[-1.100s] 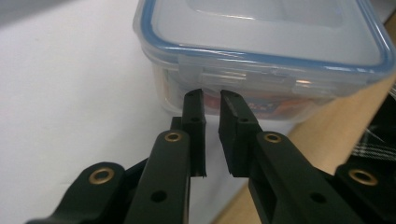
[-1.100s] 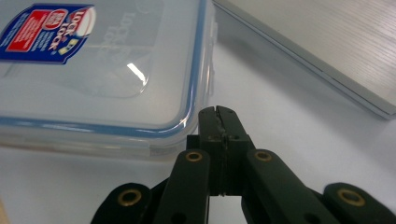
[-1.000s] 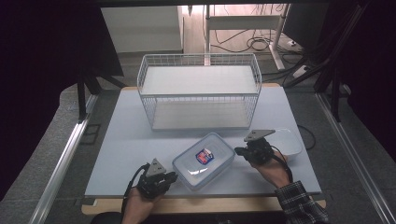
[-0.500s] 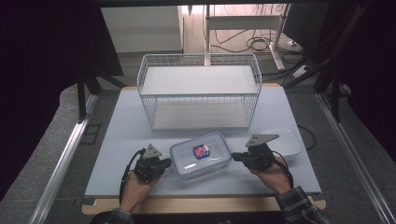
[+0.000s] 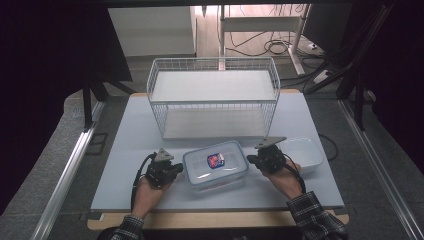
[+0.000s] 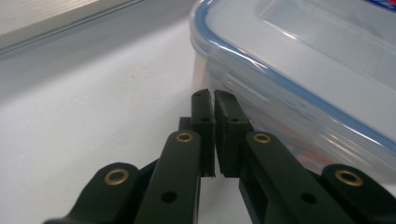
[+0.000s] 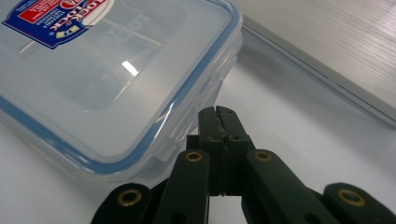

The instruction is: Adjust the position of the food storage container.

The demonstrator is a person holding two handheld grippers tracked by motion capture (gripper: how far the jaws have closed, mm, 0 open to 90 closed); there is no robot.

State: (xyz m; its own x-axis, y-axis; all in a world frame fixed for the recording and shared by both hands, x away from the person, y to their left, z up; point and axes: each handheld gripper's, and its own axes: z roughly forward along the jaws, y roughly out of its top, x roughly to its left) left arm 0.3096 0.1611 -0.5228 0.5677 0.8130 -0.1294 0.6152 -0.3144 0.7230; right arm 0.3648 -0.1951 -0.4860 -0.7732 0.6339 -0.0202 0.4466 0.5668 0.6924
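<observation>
A clear lidded box (image 5: 216, 165) with a blue seal and a red and blue label lies near the table's front middle. My left gripper (image 5: 179, 169) sits at the box's left side, jaws shut with nothing between them. In the left gripper view its tips (image 6: 214, 95) rest right beside the box's wall (image 6: 303, 60); I cannot tell if they touch. My right gripper (image 5: 251, 161) is at the box's right side, also shut and empty. In the right gripper view its tips (image 7: 218, 112) stand close to the side latch (image 7: 210, 88) of the box (image 7: 107, 70).
A white wire basket (image 5: 215, 95) stands behind the box at the table's middle. A shallow white tray (image 5: 307, 152) lies to the right, just behind my right hand. The table's front edge (image 5: 215, 212) is near both wrists.
The box has turned from a slanted lie to nearly square with the table's front edge. My left gripper has moved away from the person, up along the box's left side. The right gripper has barely shifted.
</observation>
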